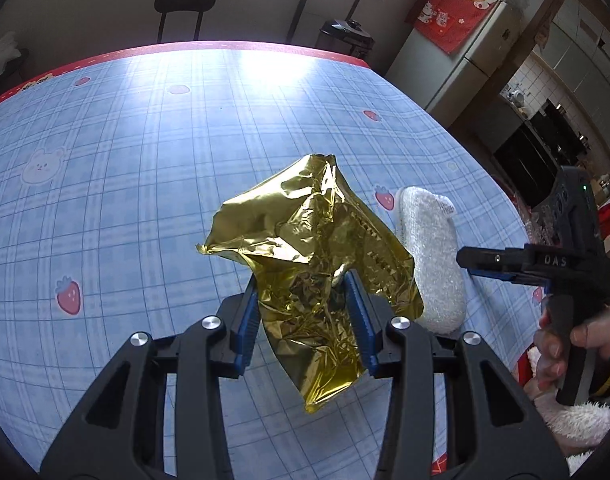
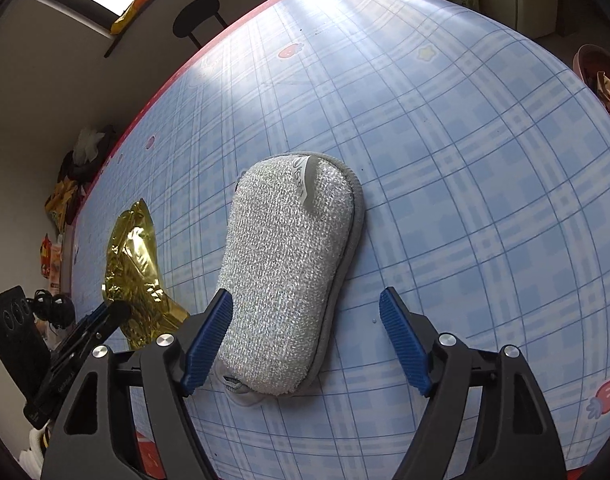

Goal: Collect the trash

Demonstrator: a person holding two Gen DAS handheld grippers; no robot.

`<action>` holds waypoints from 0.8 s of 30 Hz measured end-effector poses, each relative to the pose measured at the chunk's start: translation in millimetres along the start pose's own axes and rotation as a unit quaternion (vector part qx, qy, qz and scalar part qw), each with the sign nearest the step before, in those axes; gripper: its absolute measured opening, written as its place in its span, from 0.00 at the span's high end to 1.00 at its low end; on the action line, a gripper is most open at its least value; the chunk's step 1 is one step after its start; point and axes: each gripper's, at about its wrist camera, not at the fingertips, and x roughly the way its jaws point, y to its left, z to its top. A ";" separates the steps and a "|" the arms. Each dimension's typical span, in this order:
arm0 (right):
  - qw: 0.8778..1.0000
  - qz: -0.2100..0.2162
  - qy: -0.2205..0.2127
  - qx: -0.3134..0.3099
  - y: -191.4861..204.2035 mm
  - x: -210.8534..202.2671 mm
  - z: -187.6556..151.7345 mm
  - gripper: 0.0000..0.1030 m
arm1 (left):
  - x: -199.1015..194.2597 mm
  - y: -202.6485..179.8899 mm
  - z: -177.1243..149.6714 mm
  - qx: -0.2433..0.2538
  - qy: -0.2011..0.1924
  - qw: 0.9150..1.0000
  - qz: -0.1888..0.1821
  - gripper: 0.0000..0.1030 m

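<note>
**Gold wrapper's in the left jaws, scrub pad sitting loose under the right ones**

So the left gripper (image 1: pixel 305 312) has its blue pads pinched in on a crumpled gold foil wrapper (image 1: pixel 309 256). The jaws are only partly closed, because the foil bunches up between them. Most of the wrapper sticks out past the fingertips toward 12 o'clock, and a tail hangs down toward 6. It looks lifted clear of the blue plaid tablecloth (image 1: pixel 125 168), though I can't be sure the tail isn't brushing it.

The right gripper (image 2: pixel 305 336) is a different story: jaws wide apart, holding nothing. A grey-white scrubbing pad (image 2: pixel 289 276) lies flat on the cloth. Its near end sits between the fingers, with the left pad right up against its edge and the right pad well clear at 3 o'clock. In the right wrist view the wrapper shows up at 9 o'clock, just beside the scrubbing pad.

What could go sideways, as I see it:
- Foil is slippery and springy. A thin pinch on a loose fold could let it slide out on a quick swing.
- The wrapper's hanging corner is close to the scrubbing pad and could drag across it.
- The right jaws are straddling something that probably isn't trash. Closing now would grab the wrong item.
</note>
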 end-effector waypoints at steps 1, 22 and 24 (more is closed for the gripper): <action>1.000 -0.001 0.001 0.001 0.6 0.6 1.7 0.27 | 0.8 -5.2 -3.6 0.013 0.003 1.000 0.002 0.59; 1.000 0.015 0.014 0.012 30.8 18.8 5.7 0.27 | 34.1 -55.5 -7.3 0.096 0.050 0.994 0.014 0.58; 0.999 0.027 0.020 0.028 28.2 18.8 5.8 0.28 | 36.3 -55.5 -7.8 0.092 0.052 0.994 0.015 0.58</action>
